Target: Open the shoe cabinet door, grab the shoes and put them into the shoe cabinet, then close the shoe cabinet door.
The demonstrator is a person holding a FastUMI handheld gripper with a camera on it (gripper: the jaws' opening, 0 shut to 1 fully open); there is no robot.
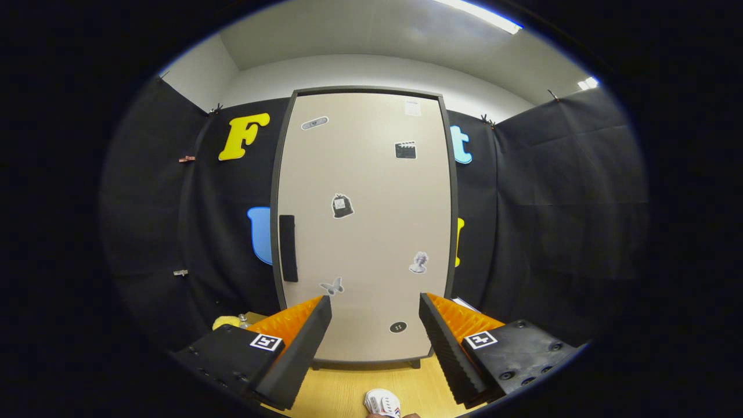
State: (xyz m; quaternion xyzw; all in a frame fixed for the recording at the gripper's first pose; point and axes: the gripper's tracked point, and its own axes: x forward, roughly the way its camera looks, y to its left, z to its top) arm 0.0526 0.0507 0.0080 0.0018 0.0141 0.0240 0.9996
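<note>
Gripper [375,310]: fingers spread wide apart, nothing between them; both fingers aimed forward at the cabinet front.
Jaws: open, holding nothing, touching nothing.
Shoe [382,402]: white, with a few small coloured marks; lies on the floor low between the two fingers, nearer than their tips; partly cut off, so its full shape cannot be told.
Floor [342,389]: light wood tone, running from under the fingers up to the cabinet's base.
Yellow object [226,321]: soft-looking, on the floor just behind the left finger, mostly hidden; kind cannot be told.
Shoe cabinet [364,226]: tall, upright, standing on short dark feet just beyond the fingertips, against the booth wall.
Door [371,174]: pale beige with a dark frame, closed flush; covers the whole front.
Handle [288,248]: dark vertical bar on the door's left side, about mid-height, above and beyond the left fingertip.
Stickers [342,205]: several small ones scattered across the door: a dark bag shape near the centre, a clapperboard higher right, a butterfly low left, a pale bust lower right, a dark round one near the bottom.
Booth wall [551,191]: black cloth on both sides of the cabinet, clipped along its top edge.
Ceiling [371,35]: pale, with a bright strip light to the right.
</note>
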